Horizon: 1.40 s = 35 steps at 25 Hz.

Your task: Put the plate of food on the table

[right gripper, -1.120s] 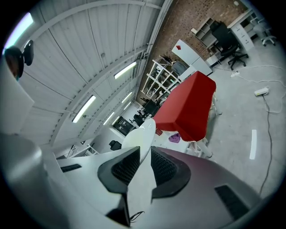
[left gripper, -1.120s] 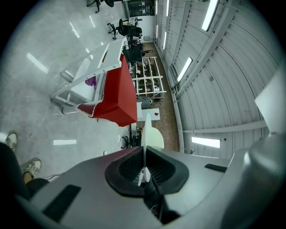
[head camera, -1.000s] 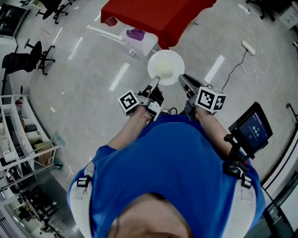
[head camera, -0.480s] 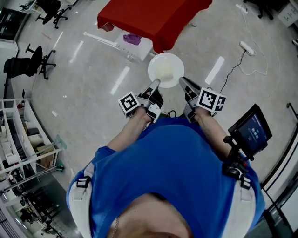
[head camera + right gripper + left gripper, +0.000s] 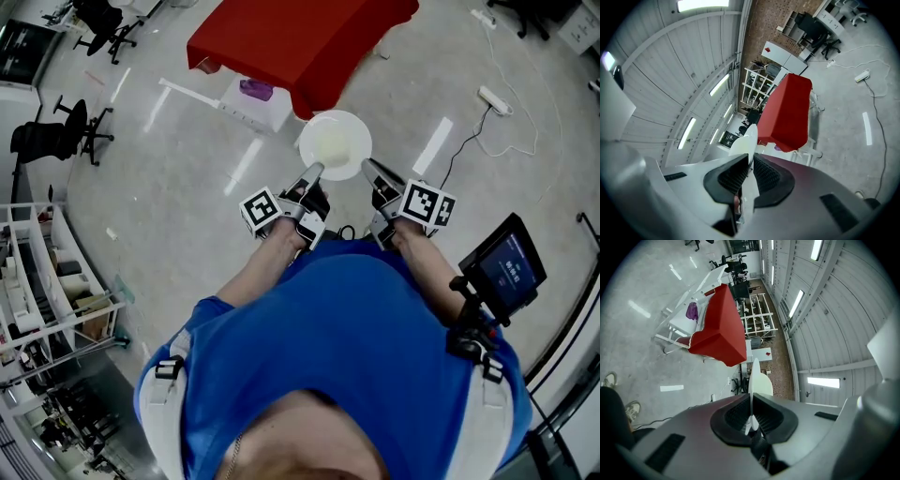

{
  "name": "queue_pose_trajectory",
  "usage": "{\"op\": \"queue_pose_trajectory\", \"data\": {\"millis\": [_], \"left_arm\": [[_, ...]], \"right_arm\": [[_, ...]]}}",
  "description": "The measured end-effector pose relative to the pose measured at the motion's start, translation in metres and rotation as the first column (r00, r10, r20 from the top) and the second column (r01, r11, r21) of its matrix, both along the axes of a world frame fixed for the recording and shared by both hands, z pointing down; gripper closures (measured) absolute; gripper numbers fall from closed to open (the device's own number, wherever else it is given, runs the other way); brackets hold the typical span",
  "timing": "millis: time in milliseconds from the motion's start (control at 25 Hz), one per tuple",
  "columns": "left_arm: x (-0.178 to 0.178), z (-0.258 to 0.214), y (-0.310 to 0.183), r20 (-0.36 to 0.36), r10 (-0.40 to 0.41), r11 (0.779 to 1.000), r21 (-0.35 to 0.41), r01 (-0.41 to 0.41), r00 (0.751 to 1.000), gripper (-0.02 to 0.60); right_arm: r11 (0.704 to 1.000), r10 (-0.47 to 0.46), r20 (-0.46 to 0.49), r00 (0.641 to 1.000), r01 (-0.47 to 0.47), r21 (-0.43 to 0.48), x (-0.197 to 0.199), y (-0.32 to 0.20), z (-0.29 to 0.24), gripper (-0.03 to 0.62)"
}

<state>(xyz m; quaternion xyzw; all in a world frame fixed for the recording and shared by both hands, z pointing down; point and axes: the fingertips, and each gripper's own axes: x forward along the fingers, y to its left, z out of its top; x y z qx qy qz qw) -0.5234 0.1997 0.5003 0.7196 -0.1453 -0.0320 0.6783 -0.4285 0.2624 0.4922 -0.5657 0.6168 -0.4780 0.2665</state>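
Observation:
A white plate (image 5: pixel 335 145) with pale food on it hangs in the air in front of me, over the grey floor. My left gripper (image 5: pixel 312 171) is shut on the plate's near left rim, and my right gripper (image 5: pixel 367 167) is shut on its near right rim. In the left gripper view the plate (image 5: pixel 753 380) shows edge-on between the dark pads; the right gripper view shows the plate (image 5: pixel 746 143) the same way. The table with the red cloth (image 5: pixel 300 37) stands just beyond the plate, also seen as the red table (image 5: pixel 719 329) and the red table (image 5: pixel 790 112).
A white bench (image 5: pixel 246 103) with a purple cloth (image 5: pixel 255 89) on it stands by the table's near left corner. Office chairs (image 5: pixel 56 136) and a shelf unit (image 5: pixel 47 281) are at the left. A power strip and cable (image 5: pixel 492 98) lie on the floor at the right.
The plate and both grippers have stayed together in front of me, while the red table and the bench have slid toward the left and lower in the view, nearer the plate.

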Motion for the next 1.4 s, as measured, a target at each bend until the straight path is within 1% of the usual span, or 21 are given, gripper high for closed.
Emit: {"op": "queue_pose_trajectory", "data": {"millis": [80,160,240,320,440,520,600,720,840,960,1040,1200,1280,1400], "left_arm": [[0.012,0.001,0.003,0.000,-0.002,1.000,0.000,0.002,1.000,0.565],[0.038,0.005,0.013,0.004,-0.003,1.000,-0.001,0.003,1.000,0.565],[0.061,0.003,0.021,-0.015,0.002,1.000,0.005,-0.002,1.000,0.565],[0.066,0.002,0.021,-0.020,0.010,1.000,0.011,-0.009,1.000,0.565],[0.064,0.005,0.020,-0.005,0.022,1.000,-0.004,-0.022,1.000,0.565],[0.069,0.006,0.017,0.006,0.037,0.999,0.001,-0.037,0.999,0.565],[0.083,0.010,0.011,0.005,0.055,0.998,0.006,-0.055,0.998,0.565],[0.111,0.015,0.000,-0.013,0.088,0.996,-0.005,-0.088,0.996,0.565],[0.122,0.013,-0.011,0.001,0.123,0.992,-0.004,-0.123,0.992,0.565],[0.135,0.005,-0.018,-0.013,0.157,0.988,-0.007,-0.157,0.988,0.565],[0.148,0.002,-0.028,-0.022,0.184,0.983,0.006,-0.184,0.983,0.565],[0.184,0.024,-0.065,-0.013,0.244,0.970,0.013,-0.244,0.970,0.565],[0.198,0.018,-0.074,-0.028,0.264,0.964,0.014,-0.264,0.964,0.565],[0.205,0.006,-0.081,-0.030,0.292,0.956,0.023,-0.291,0.956,0.565]], "right_arm": [[1.000,0.005,0.003,1.000,-0.005,0.003,0.012,0.004,0.001,0.557],[1.000,0.009,0.009,1.000,-0.009,0.005,0.039,0.013,0.005,0.559],[1.000,0.011,0.012,1.000,-0.011,0.006,0.059,0.021,0.007,0.559],[1.000,0.015,0.012,1.000,-0.015,0.005,0.063,0.021,0.007,0.559],[0.999,0.033,0.019,0.999,-0.033,0.000,0.062,0.021,0.007,0.560],[0.999,0.048,0.025,0.999,-0.048,0.000,0.066,0.021,0.008,0.560],[0.998,0.065,0.030,0.997,-0.065,0.001,0.080,0.016,0.012,0.560],[0.995,0.102,0.030,0.994,-0.102,-0.004,0.103,0.007,0.020,0.560],[0.990,0.142,0.027,0.990,-0.141,-0.015,0.113,0.000,0.017,0.560],[0.984,0.176,0.013,0.984,-0.176,-0.019,0.123,-0.004,0.007,0.560],[0.979,0.203,0.003,0.979,-0.203,-0.019,0.134,-0.011,0.004,0.560],[0.967,0.255,-0.007,0.967,-0.255,-0.027,0.168,-0.043,0.019,0.562],[0.961,0.274,-0.012,0.962,-0.274,-0.031,0.178,-0.051,0.019,0.562],[0.954,0.297,-0.020,0.955,-0.298,-0.034,0.183,-0.056,0.008,0.562]]}}
